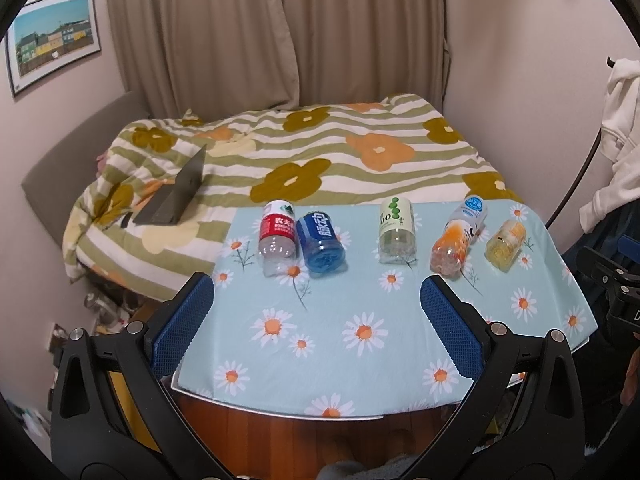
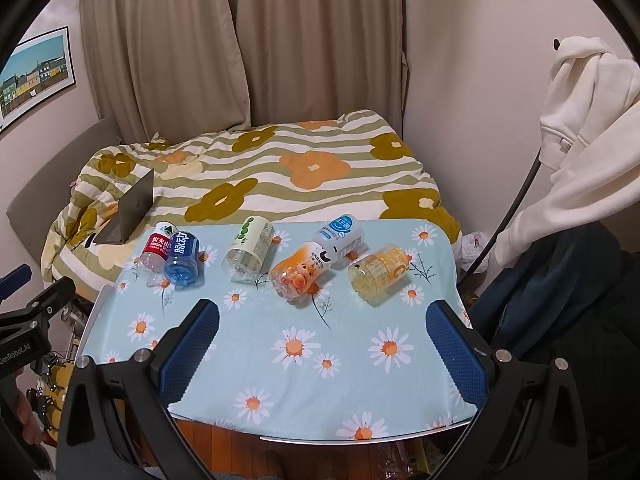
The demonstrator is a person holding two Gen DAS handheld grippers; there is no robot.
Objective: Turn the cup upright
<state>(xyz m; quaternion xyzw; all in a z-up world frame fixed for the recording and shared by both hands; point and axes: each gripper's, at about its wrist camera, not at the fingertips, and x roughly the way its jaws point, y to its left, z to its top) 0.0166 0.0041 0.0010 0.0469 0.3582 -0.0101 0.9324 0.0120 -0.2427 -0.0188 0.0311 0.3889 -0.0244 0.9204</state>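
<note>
Several cut-off bottle cups lie on their sides along the far part of a daisy-print table: a red-label cup, a blue cup, a green-dotted cup, an orange cup and a yellow cup. The right wrist view shows the same row: red, blue, green-dotted, orange, yellow. My left gripper is open and empty, over the table short of the cups. My right gripper is open and empty, short of the orange cup.
A bed with a flowered striped quilt lies behind the table, with a half-open laptop on it. A white hoodie hangs at the right. Curtains cover the back wall. The table's near edge is close to the grippers.
</note>
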